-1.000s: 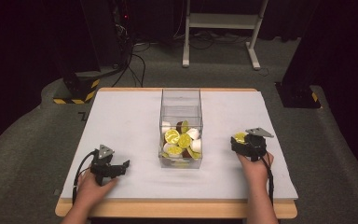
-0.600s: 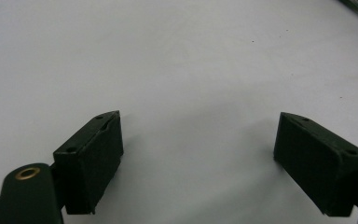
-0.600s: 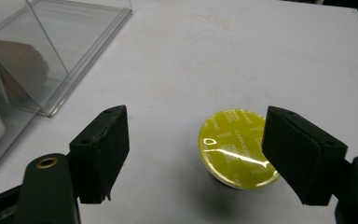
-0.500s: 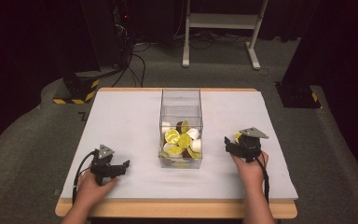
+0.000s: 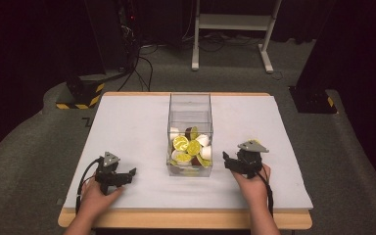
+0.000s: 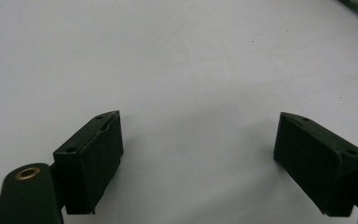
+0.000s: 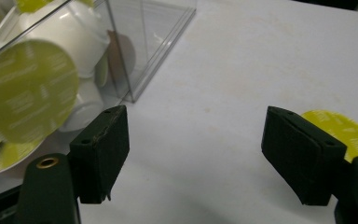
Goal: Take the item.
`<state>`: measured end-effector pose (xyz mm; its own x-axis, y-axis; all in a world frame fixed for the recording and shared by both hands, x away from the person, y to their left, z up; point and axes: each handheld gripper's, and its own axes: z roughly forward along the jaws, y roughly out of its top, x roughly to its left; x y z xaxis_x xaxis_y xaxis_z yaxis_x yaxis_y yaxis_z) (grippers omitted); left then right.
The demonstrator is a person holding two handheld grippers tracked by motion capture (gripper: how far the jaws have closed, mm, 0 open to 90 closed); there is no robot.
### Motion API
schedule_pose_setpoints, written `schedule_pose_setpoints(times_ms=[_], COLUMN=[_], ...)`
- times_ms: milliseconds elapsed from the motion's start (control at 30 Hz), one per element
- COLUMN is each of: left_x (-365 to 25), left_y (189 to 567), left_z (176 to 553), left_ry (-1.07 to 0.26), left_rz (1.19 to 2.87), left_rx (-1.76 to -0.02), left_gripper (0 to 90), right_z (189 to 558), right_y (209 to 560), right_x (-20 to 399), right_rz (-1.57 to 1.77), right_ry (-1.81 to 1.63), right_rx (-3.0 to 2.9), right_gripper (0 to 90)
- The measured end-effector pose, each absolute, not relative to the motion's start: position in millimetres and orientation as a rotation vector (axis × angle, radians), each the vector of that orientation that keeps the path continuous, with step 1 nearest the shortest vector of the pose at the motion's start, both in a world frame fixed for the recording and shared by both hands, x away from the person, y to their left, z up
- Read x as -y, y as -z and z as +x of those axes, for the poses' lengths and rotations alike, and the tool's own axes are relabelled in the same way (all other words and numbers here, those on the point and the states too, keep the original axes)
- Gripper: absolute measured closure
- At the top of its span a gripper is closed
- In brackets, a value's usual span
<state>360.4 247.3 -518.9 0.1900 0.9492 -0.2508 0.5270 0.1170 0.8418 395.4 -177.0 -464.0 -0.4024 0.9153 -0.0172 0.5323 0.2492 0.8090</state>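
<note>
Your right tool (image 5: 228, 161) sits at about 4 o'clock on the tabletop (image 5: 127, 127), jaws spread wide with nothing between them, aimed toward the clear plastic box (image 5: 190, 133) just to its 9 o'clock. In the right gripper view the tool (image 7: 193, 154) has bare white surface between its jaws; the near corner of the box (image 7: 135, 42) stands just beyond the left jaw, apart from it. A loose coffee pod (image 7: 349, 133) with a yellow-green lid lies on the tabletop at the tool's 3 o'clock, partly hidden behind the right jaw; you cannot tell whether the two touch.

Your left tool (image 5: 127, 175) rests at about 7 o'clock on the tabletop, also spread wide and empty, pointing toward 3 o'clock. Its own view shows the tool (image 6: 198, 156) low over plain white surface.

The box stands upright at the middle of the tabletop, between your hands and well apart from the left tool. Its near half holds a heap of pods (image 5: 190, 148), white cups with yellow-green lids and one dark one, lying at mixed angles.
</note>
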Motion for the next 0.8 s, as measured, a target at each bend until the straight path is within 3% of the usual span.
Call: schedule_pose_setpoints(times_ms=[367,800], left_x=[-247.7,-247.4], left_y=[518.9,519.0], left_z=[360.2,360.2], left_ry=[-0.57,-0.571], left_rz=[1.543,1.54], left_rx=[-1.459,-1.46], left_gripper=[15.8,15.7], right_z=[389.1,388.8], right_y=[501.1,504.9], right_x=[153.3,152.8], right_rz=[1.347,1.356], right_ry=[-0.89,-0.887], right_rx=[-2.178,-2.163], right_gripper=[20.4,18.6])
